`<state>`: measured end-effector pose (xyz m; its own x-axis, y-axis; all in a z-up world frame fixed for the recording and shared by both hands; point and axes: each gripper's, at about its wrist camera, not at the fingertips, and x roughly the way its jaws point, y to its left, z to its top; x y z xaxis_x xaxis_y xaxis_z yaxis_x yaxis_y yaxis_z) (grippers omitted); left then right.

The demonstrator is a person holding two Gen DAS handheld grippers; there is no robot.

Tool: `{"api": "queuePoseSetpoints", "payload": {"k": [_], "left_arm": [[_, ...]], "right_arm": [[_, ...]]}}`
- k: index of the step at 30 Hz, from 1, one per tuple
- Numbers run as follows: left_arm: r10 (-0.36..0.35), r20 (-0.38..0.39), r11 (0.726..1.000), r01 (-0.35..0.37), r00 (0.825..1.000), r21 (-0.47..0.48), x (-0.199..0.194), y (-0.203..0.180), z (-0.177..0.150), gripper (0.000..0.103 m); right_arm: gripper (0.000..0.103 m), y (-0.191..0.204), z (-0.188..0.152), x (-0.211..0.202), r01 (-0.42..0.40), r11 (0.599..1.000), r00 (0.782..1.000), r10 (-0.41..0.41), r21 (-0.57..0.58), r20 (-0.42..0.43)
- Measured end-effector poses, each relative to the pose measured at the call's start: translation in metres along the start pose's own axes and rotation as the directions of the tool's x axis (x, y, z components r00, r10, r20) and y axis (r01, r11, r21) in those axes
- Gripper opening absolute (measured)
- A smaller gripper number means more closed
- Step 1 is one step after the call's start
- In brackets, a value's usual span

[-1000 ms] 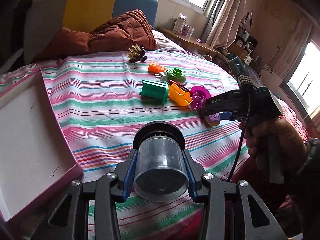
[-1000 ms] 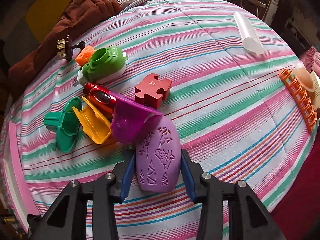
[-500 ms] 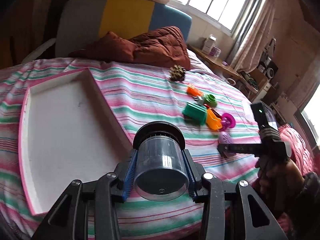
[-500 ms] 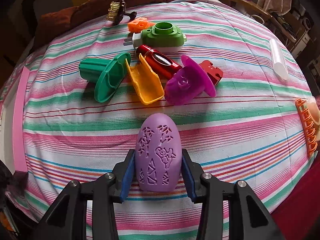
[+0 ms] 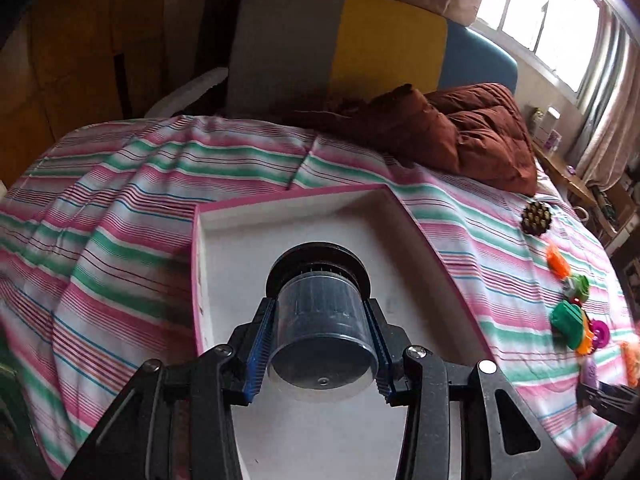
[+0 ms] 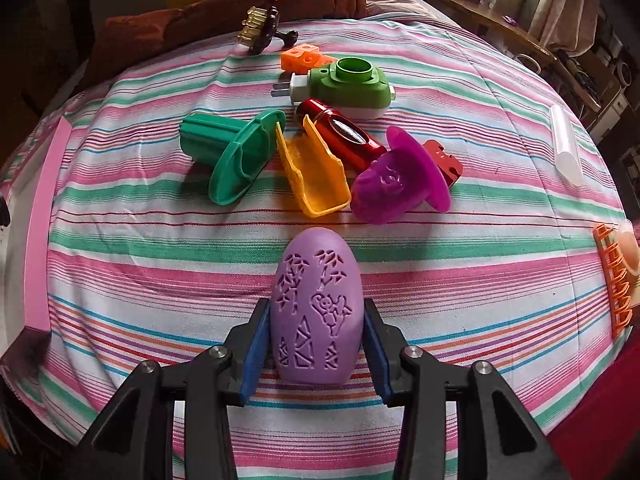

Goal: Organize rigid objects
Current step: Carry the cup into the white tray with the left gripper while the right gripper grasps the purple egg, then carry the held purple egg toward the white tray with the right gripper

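My left gripper (image 5: 320,320) is shut on a clear plastic jar with a black lid (image 5: 322,336), held over the white tray with a pink rim (image 5: 404,208). My right gripper (image 6: 316,344) is shut on a purple oval carved piece (image 6: 316,308), above the striped bedspread. Ahead of it lie a green flanged mould (image 6: 228,152), a yellow scoop (image 6: 316,176), a red cylinder (image 6: 340,136), a magenta mould (image 6: 396,184), a red puzzle piece (image 6: 446,160), a green plug device (image 6: 352,84) and an orange block (image 6: 302,56).
A dark brush with gold pins (image 6: 260,28) lies near the brown quilt (image 5: 460,132). A clear tube (image 6: 566,144) and an orange rack (image 6: 616,284) lie at the right. The tray's pink edge (image 6: 40,224) shows at the left in the right wrist view.
My left gripper swung left with the jar, from beside the tray to over it. My right gripper pulled the purple piece back from the pile and rolled, then held still.
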<state>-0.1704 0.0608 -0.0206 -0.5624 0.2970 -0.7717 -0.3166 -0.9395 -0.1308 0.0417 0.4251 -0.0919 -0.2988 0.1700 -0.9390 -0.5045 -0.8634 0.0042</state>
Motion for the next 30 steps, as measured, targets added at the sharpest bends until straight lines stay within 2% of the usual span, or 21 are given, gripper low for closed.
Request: {"api": "queuePoseSetpoints", "payload": {"k": [3, 5, 6, 7, 14, 16, 22, 26, 30], "left_arm": [[0.05, -0.001, 0.998, -0.05, 0.999, -0.03, 0.016, 0.014, 0.012, 0.045], [0.059, -0.001, 0.997, -0.059, 0.998, -0.051, 0.019, 0.019, 0.015, 0.049], [0.067, 0.005, 0.996, -0.067, 0.998, -0.056, 0.018, 0.02, 0.015, 0.055], [0.078, 0.012, 0.995, -0.078, 0.997, -0.055, 0.015, 0.019, 0.014, 0.058], [0.089, 0.074, 0.993, -0.082, 0.993, -0.082, -0.027, 0.01, -0.009, 0.063], [0.074, 0.082, 0.994, -0.067, 0.994, -0.082, -0.04, 0.003, -0.022, 0.068], [0.006, 0.072, 0.998, -0.002, 0.997, -0.055, -0.067, -0.025, -0.059, 0.068], [-0.014, 0.048, 0.999, 0.016, 0.999, -0.04, -0.075, -0.041, -0.075, 0.069], [-0.019, 0.047, 1.0, 0.02, 0.999, -0.019, -0.085, -0.052, -0.087, 0.069]], "right_arm": [[0.044, 0.004, -0.001, -0.01, 0.001, 1.0, 1.0, -0.001, -0.006, 0.004], [0.044, 0.003, -0.003, -0.013, 0.002, 1.0, 1.0, -0.002, -0.012, 0.006], [0.044, 0.003, -0.002, -0.013, 0.005, 1.0, 1.0, -0.004, -0.015, 0.007], [0.044, 0.005, -0.005, -0.016, 0.007, 1.0, 1.0, -0.007, -0.019, 0.009], [0.044, 0.012, -0.007, -0.019, 0.018, 0.999, 1.0, -0.018, -0.035, 0.018], [0.044, 0.013, -0.007, -0.019, 0.017, 0.999, 1.0, -0.017, -0.032, 0.015], [0.044, 0.009, -0.004, -0.018, 0.009, 1.0, 1.0, -0.009, -0.017, 0.012], [0.044, 0.016, -0.006, -0.02, 0.017, 0.999, 1.0, -0.016, -0.039, 0.017], [0.044, 0.029, -0.01, -0.023, -0.008, 0.997, 1.0, 0.01, -0.073, 0.014]]}}
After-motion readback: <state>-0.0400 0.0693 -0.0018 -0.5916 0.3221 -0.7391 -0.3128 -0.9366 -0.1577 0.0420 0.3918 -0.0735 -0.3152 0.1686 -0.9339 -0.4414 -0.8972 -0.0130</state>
